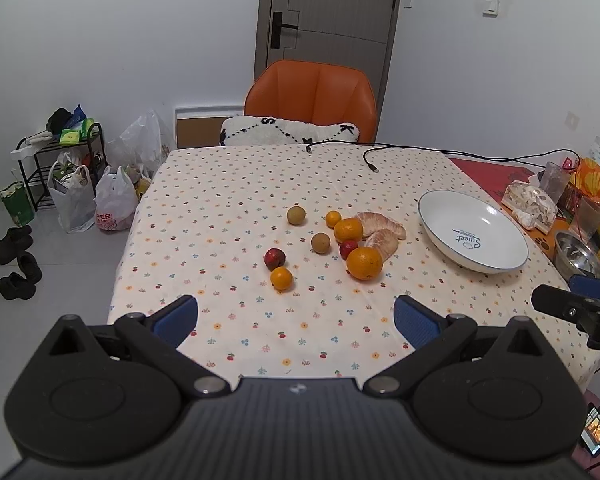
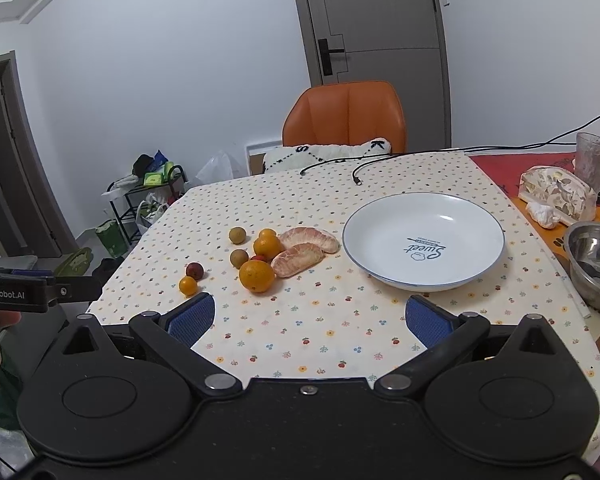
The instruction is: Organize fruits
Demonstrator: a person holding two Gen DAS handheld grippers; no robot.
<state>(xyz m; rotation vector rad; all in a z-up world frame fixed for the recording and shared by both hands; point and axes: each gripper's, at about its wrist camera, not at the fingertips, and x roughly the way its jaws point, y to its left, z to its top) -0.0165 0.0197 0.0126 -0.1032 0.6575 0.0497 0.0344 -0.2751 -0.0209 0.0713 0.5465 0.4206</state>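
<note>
Fruit lies loose on the flowered tablecloth (image 1: 228, 208): a large orange (image 1: 364, 263) (image 2: 257, 276), a second orange (image 1: 348, 229), two small oranges (image 1: 281, 278) (image 1: 333, 218), two brown longans (image 1: 296, 215) (image 1: 321, 243), two red fruits (image 1: 275, 258) (image 1: 348, 249) and two peeled pomelo segments (image 1: 382, 234) (image 2: 300, 258). A white plate (image 1: 473, 230) (image 2: 423, 236) stands empty to their right. My left gripper (image 1: 296, 320) hovers open near the table's front, short of the fruit. My right gripper (image 2: 310, 318) is open too, in front of the plate.
An orange chair (image 1: 312, 96) with a white cushion (image 1: 290, 132) stands behind the table. Black cables (image 1: 374, 156) trail over the far edge. A steel bowl (image 2: 594, 262), a glass (image 2: 592, 160) and packets crowd the right side. Bags and a rack (image 1: 72, 184) stand on the floor at left.
</note>
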